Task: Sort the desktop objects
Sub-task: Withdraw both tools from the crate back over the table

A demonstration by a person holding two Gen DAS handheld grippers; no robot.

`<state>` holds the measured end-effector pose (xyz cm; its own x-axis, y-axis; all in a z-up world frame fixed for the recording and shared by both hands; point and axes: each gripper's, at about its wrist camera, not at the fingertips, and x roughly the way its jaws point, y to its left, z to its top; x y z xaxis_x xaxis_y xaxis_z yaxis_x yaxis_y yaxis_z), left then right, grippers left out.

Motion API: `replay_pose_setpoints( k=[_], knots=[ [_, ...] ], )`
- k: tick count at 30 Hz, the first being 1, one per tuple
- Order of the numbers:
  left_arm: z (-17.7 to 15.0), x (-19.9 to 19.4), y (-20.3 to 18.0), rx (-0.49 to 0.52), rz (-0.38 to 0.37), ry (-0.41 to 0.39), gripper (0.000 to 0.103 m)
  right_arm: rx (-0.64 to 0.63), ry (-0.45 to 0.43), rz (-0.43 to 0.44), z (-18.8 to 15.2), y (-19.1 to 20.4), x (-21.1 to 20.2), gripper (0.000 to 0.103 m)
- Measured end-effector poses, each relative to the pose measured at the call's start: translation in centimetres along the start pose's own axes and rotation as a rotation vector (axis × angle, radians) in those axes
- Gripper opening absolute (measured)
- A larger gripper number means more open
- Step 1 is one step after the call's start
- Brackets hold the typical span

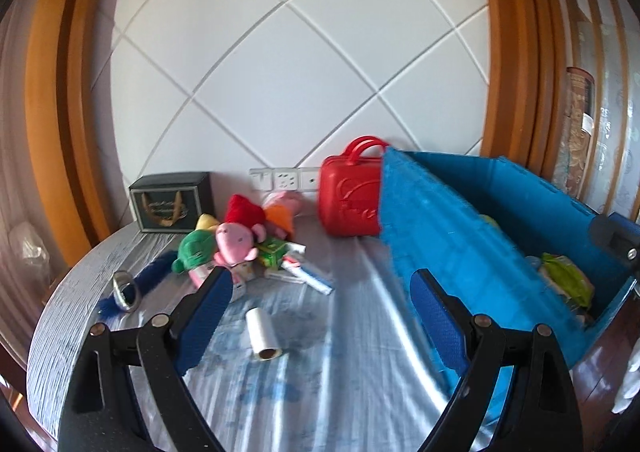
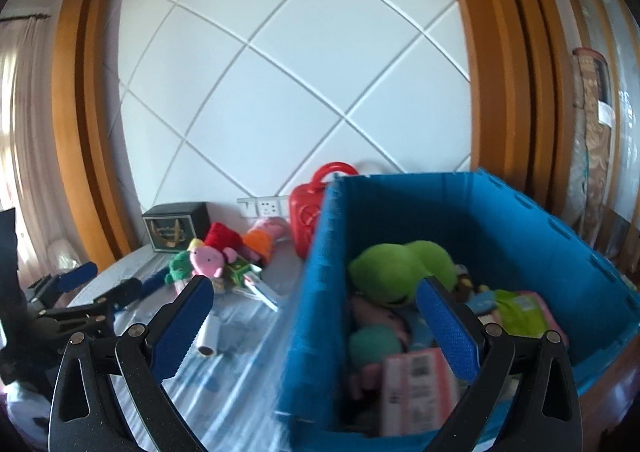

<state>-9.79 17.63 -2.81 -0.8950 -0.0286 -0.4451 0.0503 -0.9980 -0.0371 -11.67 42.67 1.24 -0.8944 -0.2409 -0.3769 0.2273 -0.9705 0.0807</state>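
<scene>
White diamond-panelled wall and orange wood trim back my round table with its shiny blue-grey cloth [image 1: 352,316]. My left gripper [image 1: 322,312] hangs over the cloth with its blue-padded jaws spread wide and nothing between them, aimed toward the small white paper roll [image 1: 262,334] lying alone on its side, nearest to me. Beyond it sits the unsorted heap: a pink plush pig [image 1: 236,242] against a green plush toy [image 1: 194,248], a red plush piece [image 1: 244,210], a green carton [image 1: 274,252] and flat packets. An oval mirror [image 1: 126,290] lies apart near the table's left edge.

My right gripper [image 2: 316,326] is also wide and empty, straddling the near wall of the blue plastic crate [image 2: 532,212]. I judge it has nothing to carry just now. Inside the crate rest a lime-green plush [image 2: 396,272], a teal one and pink packets, so sorting looks partly done. A red toy suitcase [image 1: 350,198] stands behind the crate, by the wall sockets.
</scene>
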Motion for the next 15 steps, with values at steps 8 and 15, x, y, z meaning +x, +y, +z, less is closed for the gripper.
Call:
replay_pose_setpoints(
  k=[8, 15],
  knots=[
    [-0.9, 2.5, 12.6, -0.050, 0.022, 0.080, 0.091, -0.025, 0.040, -0.002, -0.1, 10.4, 3.8, 0.103],
    [-3.0, 6.6, 20.8, -0.132, 0.066, 0.196, 0.091, -0.031, 0.164, -0.024, -2.0, 15.4, 9.1, 0.103]
  ],
)
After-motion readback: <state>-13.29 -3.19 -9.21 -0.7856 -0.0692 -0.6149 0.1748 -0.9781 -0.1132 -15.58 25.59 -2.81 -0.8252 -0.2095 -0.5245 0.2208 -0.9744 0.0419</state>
